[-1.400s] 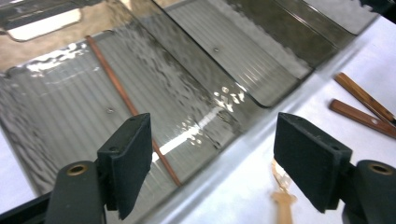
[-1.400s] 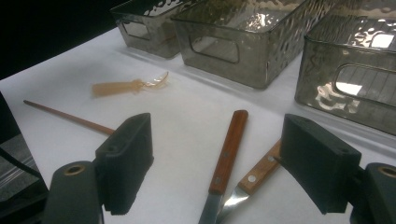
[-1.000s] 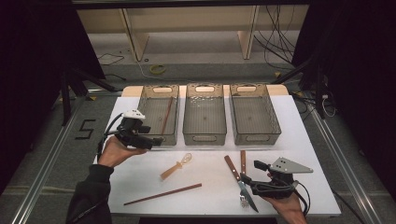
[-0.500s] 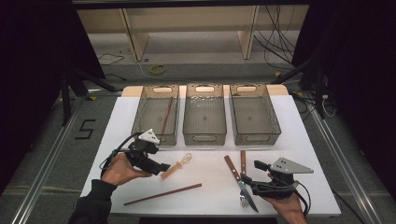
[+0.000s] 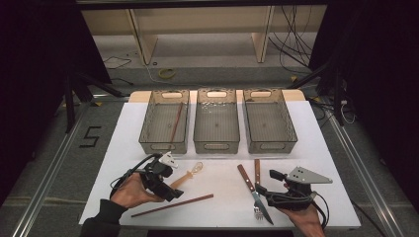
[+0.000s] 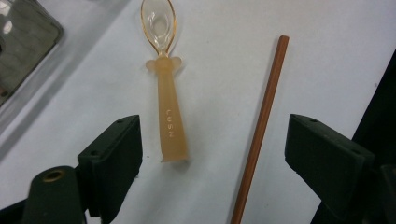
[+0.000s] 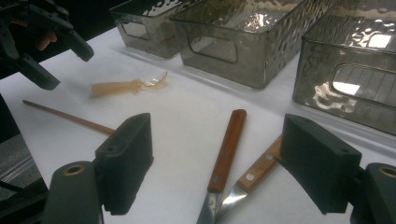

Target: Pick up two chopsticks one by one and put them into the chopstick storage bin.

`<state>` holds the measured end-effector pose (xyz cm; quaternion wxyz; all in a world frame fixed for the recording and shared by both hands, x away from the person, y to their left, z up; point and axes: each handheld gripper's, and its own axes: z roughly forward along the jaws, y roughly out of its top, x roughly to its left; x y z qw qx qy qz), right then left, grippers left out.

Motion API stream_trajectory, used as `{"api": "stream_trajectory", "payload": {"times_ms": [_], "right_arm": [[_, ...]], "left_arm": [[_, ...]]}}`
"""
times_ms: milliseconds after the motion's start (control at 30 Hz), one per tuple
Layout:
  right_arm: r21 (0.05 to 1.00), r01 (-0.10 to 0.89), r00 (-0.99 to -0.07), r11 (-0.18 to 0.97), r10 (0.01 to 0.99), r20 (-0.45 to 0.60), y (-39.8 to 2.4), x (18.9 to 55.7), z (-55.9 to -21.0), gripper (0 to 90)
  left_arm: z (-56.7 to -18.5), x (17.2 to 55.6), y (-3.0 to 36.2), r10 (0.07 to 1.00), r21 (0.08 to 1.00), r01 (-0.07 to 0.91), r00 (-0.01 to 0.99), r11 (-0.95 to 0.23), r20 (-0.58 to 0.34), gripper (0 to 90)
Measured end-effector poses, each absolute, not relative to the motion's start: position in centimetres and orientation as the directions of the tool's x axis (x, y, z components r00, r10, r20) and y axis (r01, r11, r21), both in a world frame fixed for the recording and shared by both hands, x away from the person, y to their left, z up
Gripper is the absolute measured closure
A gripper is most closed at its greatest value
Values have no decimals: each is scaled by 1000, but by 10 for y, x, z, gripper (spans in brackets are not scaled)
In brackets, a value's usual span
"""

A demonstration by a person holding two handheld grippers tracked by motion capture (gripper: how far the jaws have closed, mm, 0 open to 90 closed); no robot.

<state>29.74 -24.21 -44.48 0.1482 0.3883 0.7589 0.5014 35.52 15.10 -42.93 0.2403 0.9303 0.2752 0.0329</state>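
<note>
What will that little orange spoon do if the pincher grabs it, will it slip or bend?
The spoon looks like thin, see-through plastic, so it is probably very light and may skid on the smooth white table if nudged. Its handle is flat and widens toward the end, so it likely won't roll. The open left gripper has broad pads, which should hold it.
</note>
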Motion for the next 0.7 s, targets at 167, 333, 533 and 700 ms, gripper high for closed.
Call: {"api": "stream_trajectory", "payload": {"times_ms": [167,333,533,700], "right_arm": [[875,442,-653,196,739,164,-242,297,-445,264],[875,442,-654,197,739,164,-242,297,-445,264],[877,439,-654,198,739,161,-242,296,-444,264],[875,440,-655,200,739,161,-242,296,-444,264]], "left_arm": [[-432,351,148,512,439,486,856,-756,-66,215],[-434,348,149,487,417,467,871,-779,-67,267],[-439,345,149,461,383,454,884,-804,-80,342],[-441,341,149,446,356,444,891,-823,-81,408]]}}
